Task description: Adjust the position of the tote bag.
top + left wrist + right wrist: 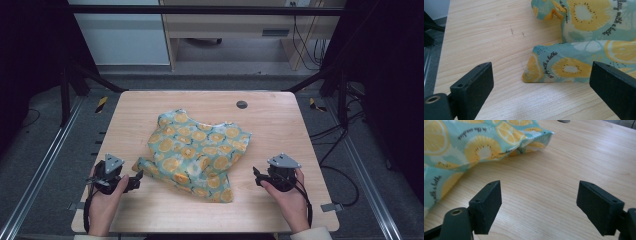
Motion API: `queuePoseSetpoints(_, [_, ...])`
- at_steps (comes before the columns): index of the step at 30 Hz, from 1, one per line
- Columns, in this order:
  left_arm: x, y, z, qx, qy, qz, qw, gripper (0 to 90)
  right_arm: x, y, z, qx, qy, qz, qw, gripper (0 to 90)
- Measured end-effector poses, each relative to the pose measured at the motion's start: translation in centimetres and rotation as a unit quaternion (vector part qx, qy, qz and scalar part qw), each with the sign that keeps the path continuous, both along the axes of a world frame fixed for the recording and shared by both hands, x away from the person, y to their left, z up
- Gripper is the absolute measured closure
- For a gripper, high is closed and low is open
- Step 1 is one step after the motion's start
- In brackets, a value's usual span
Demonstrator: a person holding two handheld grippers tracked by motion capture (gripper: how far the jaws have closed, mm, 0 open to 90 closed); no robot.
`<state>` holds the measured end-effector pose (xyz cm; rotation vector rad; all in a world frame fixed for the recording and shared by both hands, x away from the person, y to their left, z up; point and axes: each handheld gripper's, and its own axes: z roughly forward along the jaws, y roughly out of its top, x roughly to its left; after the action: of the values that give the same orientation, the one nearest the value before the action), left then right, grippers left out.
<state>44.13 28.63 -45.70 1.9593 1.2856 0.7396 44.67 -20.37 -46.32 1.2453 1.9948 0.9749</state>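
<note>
Both grippers, left gripper (136,181) and right gripper (258,176), are held spread, empty, beside the crumpled garment (197,152); only one loose layer may be pinched, so the cloth bunches.

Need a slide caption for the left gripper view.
Open left gripper faces a folded corner of the lemon-print cloth on the wooden table.

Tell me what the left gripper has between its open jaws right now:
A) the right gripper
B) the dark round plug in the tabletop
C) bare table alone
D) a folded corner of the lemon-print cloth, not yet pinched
D: in the left gripper view, the left gripper stands open with the folded corner of the cloth lying between its jaws, untouched.
</note>
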Motion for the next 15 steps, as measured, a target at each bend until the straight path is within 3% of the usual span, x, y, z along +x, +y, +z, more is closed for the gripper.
queuePoseSetpoints(1, [0.0,0.0,0.0,0.000,0.000,0.000,1.0000,5.6,0.0,0.0,0.0,0.000,0.000,0.000,1.0000,22.5])
queuePoseSetpoints(4, [0.0,-0.1,-0.1,-0.002,0.012,-0.007,0.9999,5.9,-0.1,0.1,0.0,0.034,0.011,0.005,0.9993,27.9])
queuePoseSetpoints(9, [0.0,-0.2,-0.1,-0.004,0.013,-0.013,0.9998,6.1,0.0,0.3,0.0,0.049,0.024,0.014,0.9984,29.9])
queuePoseSetpoints(15, [0.0,-0.6,-0.1,0.014,0.007,-0.024,0.9996,6.2,0.9,1.1,1.0,0.082,0.038,0.028,0.9955,30.8])
